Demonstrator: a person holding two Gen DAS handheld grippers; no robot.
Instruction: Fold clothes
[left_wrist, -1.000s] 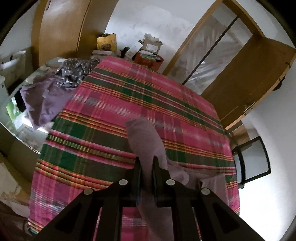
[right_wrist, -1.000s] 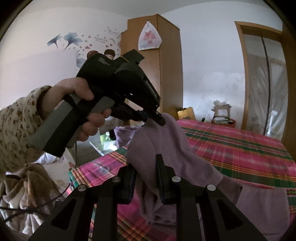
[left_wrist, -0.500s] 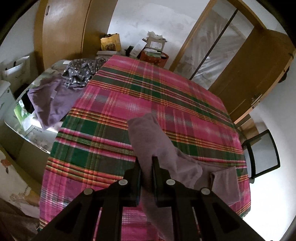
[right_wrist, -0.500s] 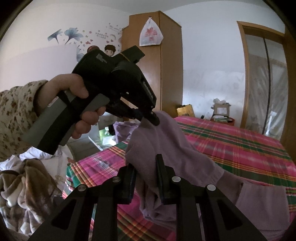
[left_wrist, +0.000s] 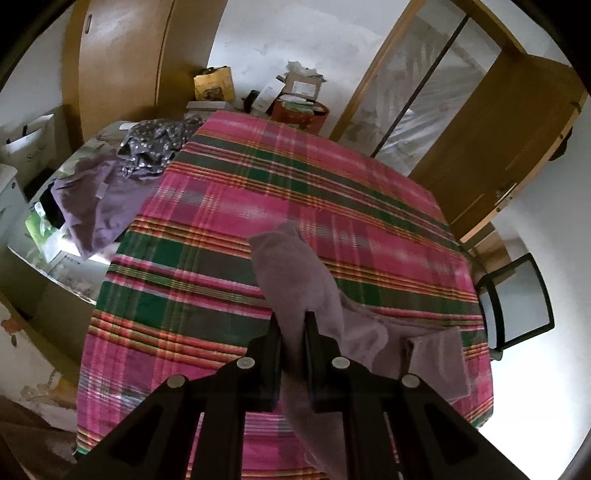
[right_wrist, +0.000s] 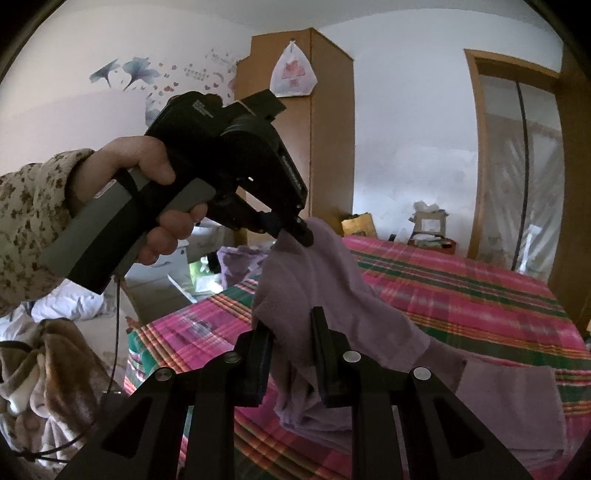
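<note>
Both the left gripper (left_wrist: 292, 334) and right gripper (right_wrist: 292, 334) are pinching the soft mauve fleece garment (right_wrist: 325, 295), lifting one edge above the pink-and-green plaid bedspread (left_wrist: 229, 229) while the rest trails on it. Looks light and floppy, so I'd grab it at the corners or hem.

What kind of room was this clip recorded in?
Most likely a home bedroom: a bed under a pink and green plaid cover, a tall wooden wardrobe, and floral wall decals.
</note>
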